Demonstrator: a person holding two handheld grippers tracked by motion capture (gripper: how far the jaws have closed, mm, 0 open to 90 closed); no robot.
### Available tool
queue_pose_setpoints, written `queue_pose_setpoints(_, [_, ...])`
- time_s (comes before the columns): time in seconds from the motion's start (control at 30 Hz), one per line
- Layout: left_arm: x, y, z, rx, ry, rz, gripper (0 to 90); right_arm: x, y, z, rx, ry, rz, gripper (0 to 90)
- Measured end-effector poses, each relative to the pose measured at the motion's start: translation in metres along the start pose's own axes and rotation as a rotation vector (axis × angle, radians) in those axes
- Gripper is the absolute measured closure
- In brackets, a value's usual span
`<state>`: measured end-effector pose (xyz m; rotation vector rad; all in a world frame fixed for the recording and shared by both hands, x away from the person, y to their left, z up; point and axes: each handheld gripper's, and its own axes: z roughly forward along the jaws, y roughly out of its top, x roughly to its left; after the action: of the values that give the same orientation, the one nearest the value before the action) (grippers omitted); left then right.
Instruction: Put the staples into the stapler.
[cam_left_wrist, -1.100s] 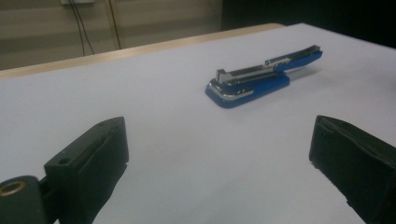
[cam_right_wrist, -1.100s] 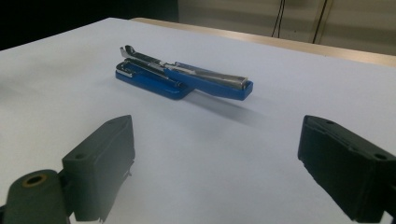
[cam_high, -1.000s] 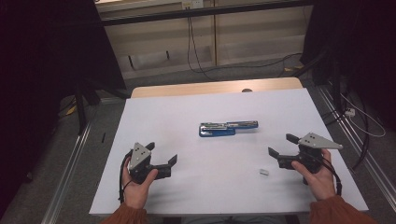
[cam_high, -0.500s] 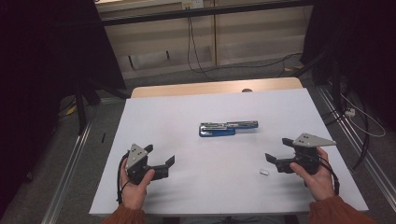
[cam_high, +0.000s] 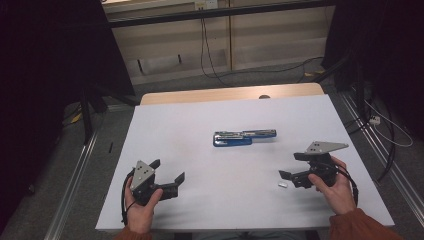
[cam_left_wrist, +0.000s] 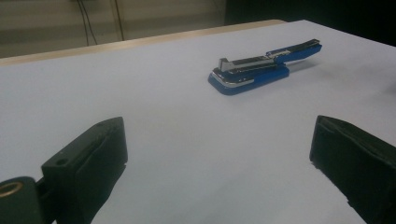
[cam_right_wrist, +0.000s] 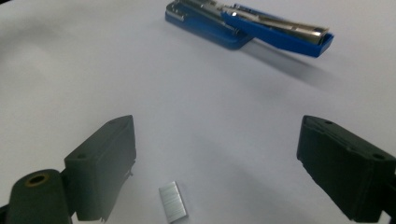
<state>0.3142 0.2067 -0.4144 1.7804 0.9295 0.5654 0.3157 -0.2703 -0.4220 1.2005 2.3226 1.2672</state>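
A lab recording bay, by my reading.
I see a white-topped table (cam_high: 165, 145) on metal floor rails (cam_high: 70, 185), black curtains (cam_high: 45, 75) at both sides, loose cables (cam_high: 210, 55) trailing along a plain panelled wall (cam_high: 270, 40).

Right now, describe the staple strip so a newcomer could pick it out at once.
On the white table, look near the right gripper, well short of the opened blue stapler. The staple strip lies flat between that gripper's open jaws: a small, ridged, silvery block, the only loose metal piece.

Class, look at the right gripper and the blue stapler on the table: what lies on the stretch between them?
Just past the right gripper lies a small strip of staples; beyond it, bare white table up to the blue stapler, as the right gripper view shows.
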Motion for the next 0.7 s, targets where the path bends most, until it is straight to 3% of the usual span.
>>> queue_pose_setpoints(0.13, [0.0, -0.001, 0.006, 0.01, 0.006, -0.027, 4.5, -0.001, 0.002, 0.004, 0.064, 0.04, 0.019, 11.5])
queue_pose_setpoints(0.23, [-0.001, 0.0, 0.008, 0.015, -0.004, -0.018, 4.6, -0.002, 0.002, 0.007, 0.086, 0.059, 0.022, 12.1])
queue_pose_setpoints(0.3, [-0.002, 0.0, 0.01, 0.018, -0.014, -0.007, 4.6, 0.001, 0.002, 0.012, 0.147, 0.034, -0.02, 11.0])
queue_pose_setpoints(0.33, [-0.002, 0.0, 0.01, 0.018, -0.014, -0.007, 4.7, 0.001, 0.002, 0.012, 0.147, 0.034, -0.02, 11.0])
queue_pose_setpoints(0.37, [-0.003, 0.001, 0.01, 0.019, -0.012, -0.002, 4.7, 0.002, 0.001, 0.014, 0.164, 0.044, -0.06, 8.1])
queue_pose_setpoints(0.5, [-0.002, 0.0, 0.009, 0.015, -0.003, -0.009, 4.5, 0.0, 0.001, 0.015, 0.175, 0.064, -0.067, 6.8])
queue_pose_setpoints(0.63, [0.0, 0.0, 0.009, 0.01, 0.008, -0.021, 4.5, -0.001, 0.002, 0.014, 0.2, 0.057, -0.089, 12.5])
queue_pose_setpoints(0.7, [0.0, 0.0, 0.009, 0.006, 0.009, -0.024, 4.5, -0.001, 0.002, 0.013, 0.226, 0.087, -0.096, 20.4])
